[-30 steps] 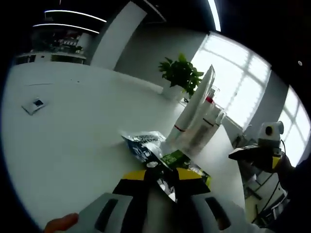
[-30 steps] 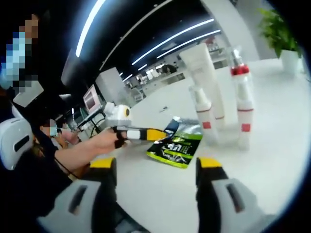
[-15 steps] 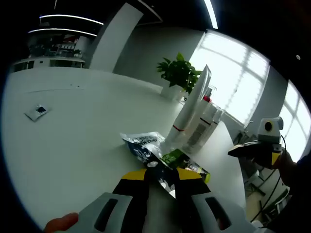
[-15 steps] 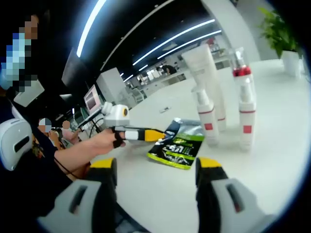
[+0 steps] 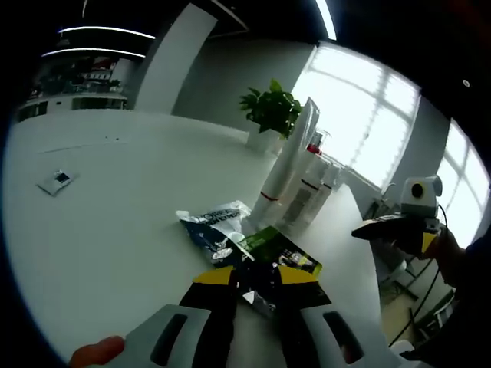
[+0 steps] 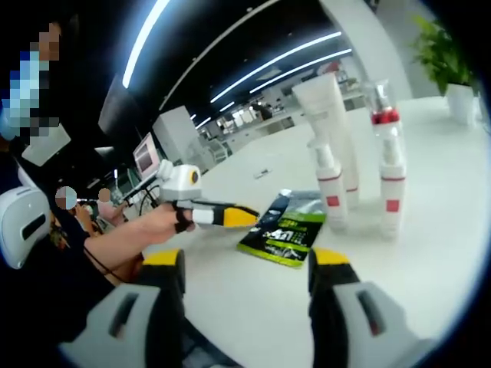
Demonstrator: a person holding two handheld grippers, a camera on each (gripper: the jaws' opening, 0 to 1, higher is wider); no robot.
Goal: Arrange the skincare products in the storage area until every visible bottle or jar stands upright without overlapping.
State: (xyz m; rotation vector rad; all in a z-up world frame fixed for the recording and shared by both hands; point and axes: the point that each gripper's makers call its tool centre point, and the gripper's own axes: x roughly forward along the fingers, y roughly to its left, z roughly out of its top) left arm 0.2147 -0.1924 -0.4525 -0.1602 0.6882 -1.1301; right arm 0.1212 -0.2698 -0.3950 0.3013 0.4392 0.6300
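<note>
The green sachet (image 6: 286,234) lies flat at 9 o'clock of the upright bottles (image 6: 387,184) on the white table (image 6: 430,253). The left gripper (image 5: 249,280) appears clenched on its near edge, jaws nearly together; the right gripper (image 6: 247,264) is released. Lifting slowly should spare the bottles.

Your left gripper view sits low over the desk (image 5: 115,222), close behind the green sachet (image 5: 275,251), facing the window. Your right gripper view looks from farther back, across toward the room. Both share the sachet and standing bottles (image 6: 387,180).
</note>
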